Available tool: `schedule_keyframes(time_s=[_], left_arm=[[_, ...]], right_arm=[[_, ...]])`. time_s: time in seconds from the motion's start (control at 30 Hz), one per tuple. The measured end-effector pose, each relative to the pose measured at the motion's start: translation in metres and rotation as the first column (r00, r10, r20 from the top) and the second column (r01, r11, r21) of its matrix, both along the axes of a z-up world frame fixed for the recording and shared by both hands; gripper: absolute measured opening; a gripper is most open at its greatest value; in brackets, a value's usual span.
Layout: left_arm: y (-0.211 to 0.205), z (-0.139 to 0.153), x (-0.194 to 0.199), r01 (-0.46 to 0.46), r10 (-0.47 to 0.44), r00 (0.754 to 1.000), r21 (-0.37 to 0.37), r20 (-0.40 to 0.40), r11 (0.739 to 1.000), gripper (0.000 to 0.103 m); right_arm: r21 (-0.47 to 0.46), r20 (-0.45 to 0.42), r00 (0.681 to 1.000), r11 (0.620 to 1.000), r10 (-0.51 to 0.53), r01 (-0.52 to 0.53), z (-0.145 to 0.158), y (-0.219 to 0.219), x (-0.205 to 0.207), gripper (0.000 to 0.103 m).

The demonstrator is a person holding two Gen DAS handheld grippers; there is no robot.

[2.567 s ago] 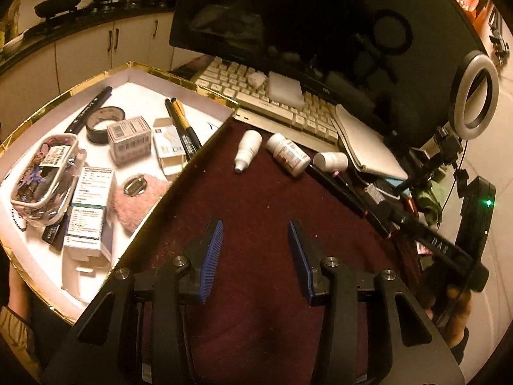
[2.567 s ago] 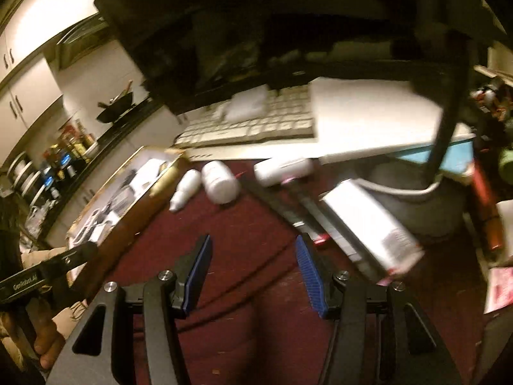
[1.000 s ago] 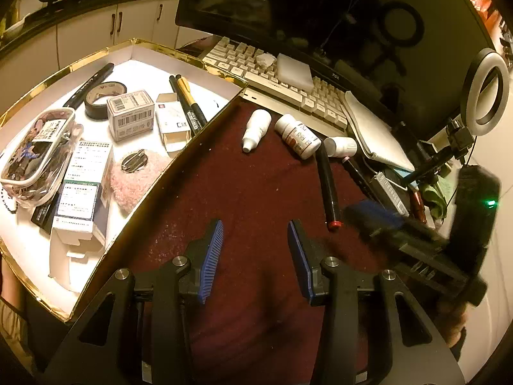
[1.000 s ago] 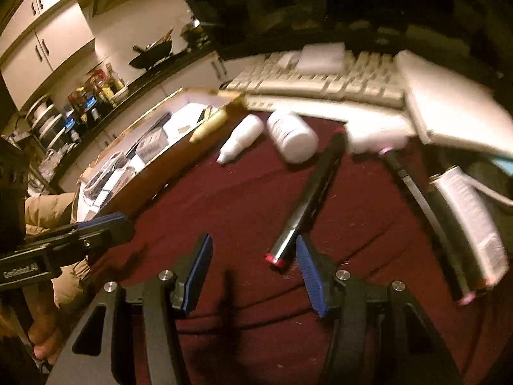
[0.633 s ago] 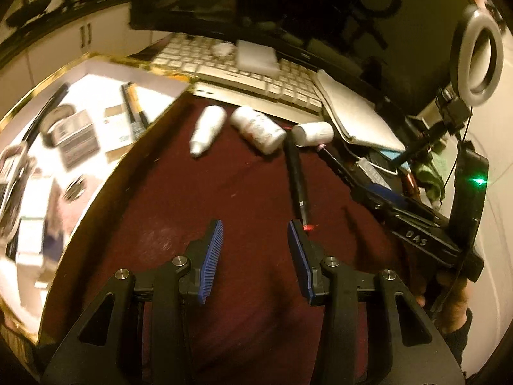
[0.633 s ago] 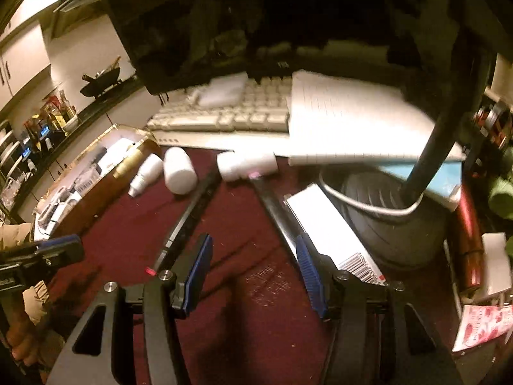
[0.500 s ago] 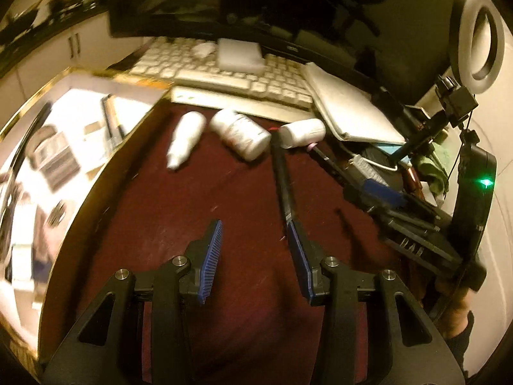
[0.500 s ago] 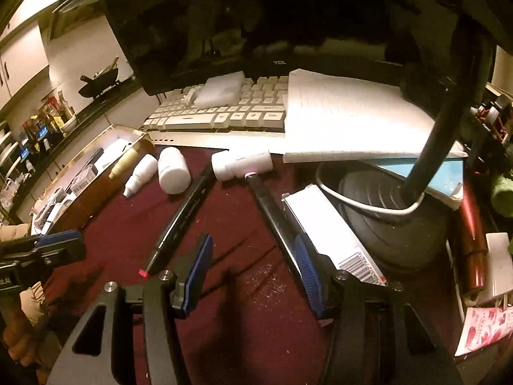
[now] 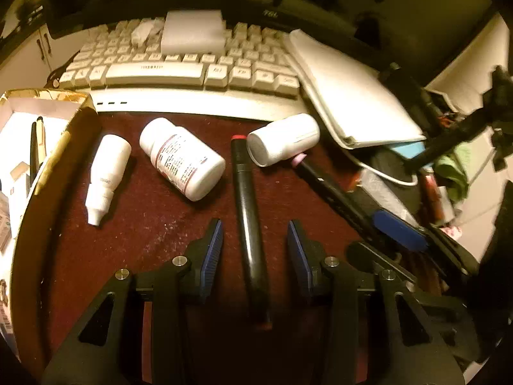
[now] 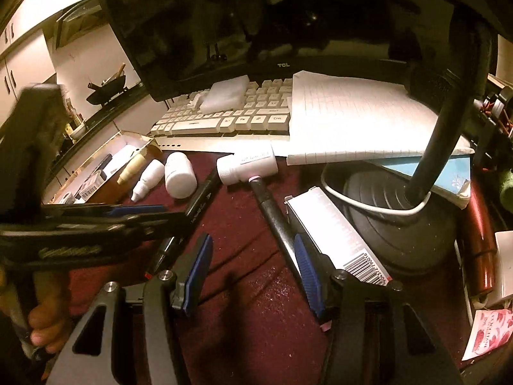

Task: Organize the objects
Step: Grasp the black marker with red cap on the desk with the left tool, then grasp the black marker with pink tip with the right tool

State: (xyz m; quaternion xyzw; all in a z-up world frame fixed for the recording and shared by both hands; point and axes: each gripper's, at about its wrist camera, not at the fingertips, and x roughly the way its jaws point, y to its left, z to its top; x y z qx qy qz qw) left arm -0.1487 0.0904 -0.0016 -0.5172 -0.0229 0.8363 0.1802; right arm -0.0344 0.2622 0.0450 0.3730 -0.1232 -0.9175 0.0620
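The left gripper (image 9: 255,240) straddles a black marker (image 9: 248,221) lying on the maroon cloth (image 9: 154,224), its jaws apart with a gap on each side of the barrel, which points toward 12 o'clock at the keyboard (image 9: 179,73). At the marker's 10 o'clock lie a pill bottle (image 9: 181,158) and a dropper bottle (image 9: 107,176), beside the gold-rimmed tray (image 9: 56,147). The right gripper (image 10: 253,268) hangs with jaws wide and nothing between them, a second black pen (image 10: 272,211) at its 1 o'clock.

Maroon tabletop (image 9: 154,224) under bottles (image 9: 182,160), markers (image 9: 248,211)
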Motion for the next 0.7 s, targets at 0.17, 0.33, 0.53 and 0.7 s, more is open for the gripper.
schedule_keyframes(time_s=[0.17,0.33,0.53,0.7], left_arm=[[0.001,-0.003,0.004,-0.008,0.007,0.999,-0.04,-0.037,0.999,0.023],[-0.006,-0.004,0.021,0.017,-0.024,0.997,-0.088,-0.07,0.996,0.015],[-0.043,-0.004,0.07,0.03,-0.035,0.997,-0.075,-0.066,0.997,0.014],[-0.07,-0.003,0.103,0.007,-0.009,0.999,-0.051,-0.046,0.999,0.014]], right_arm=[[-0.023,-0.005,1.0,1.0,0.001,-0.001,0.0,0.002,0.001,0.052],[-0.035,-0.007,1.0,0.999,0.002,-0.002,-0.001,0.004,0.001,0.052],[-0.037,-0.008,1.0,0.999,-0.021,0.02,0.002,0.007,0.011,0.052],[0.035,0.033,0.998,0.998,-0.058,0.057,0.003,0.008,0.032,0.052]])
